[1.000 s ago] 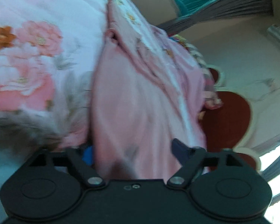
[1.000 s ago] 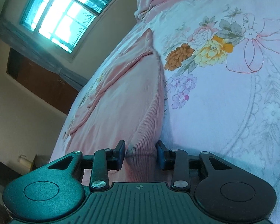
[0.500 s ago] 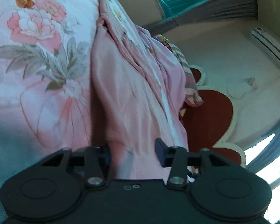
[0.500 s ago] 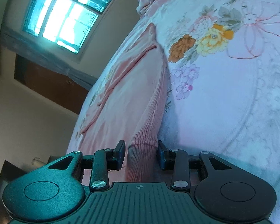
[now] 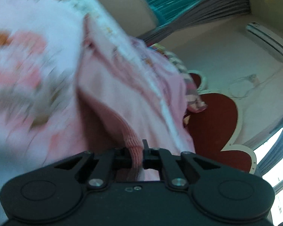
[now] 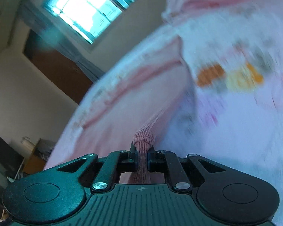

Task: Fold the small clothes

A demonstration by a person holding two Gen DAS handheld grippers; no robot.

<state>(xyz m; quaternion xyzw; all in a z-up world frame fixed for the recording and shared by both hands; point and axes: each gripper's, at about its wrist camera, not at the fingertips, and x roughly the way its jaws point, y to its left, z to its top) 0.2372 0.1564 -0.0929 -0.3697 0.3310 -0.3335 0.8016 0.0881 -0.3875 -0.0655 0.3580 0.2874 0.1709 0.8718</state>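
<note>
A small pink garment (image 5: 126, 98) lies on a floral bedsheet (image 5: 28, 60). My left gripper (image 5: 136, 150) is shut on the garment's ribbed hem (image 5: 132, 141), which bunches between the fingers. In the right wrist view the same pink garment (image 6: 134, 98) stretches away from me. My right gripper (image 6: 141, 153) is shut on another part of its ribbed hem (image 6: 144, 137). Both views are blurred by motion.
The floral bedsheet (image 6: 235, 103) covers the bed. A red headboard (image 5: 217, 124) and a striped cloth (image 5: 190, 86) lie beyond the garment. A window (image 6: 84, 13) and a brown cabinet (image 6: 56, 66) stand behind the bed.
Both grippers have closed on the ribbed hem, which they only straddled before. Both views have shifted and blurred, so the grippers are moving with the cloth.
</note>
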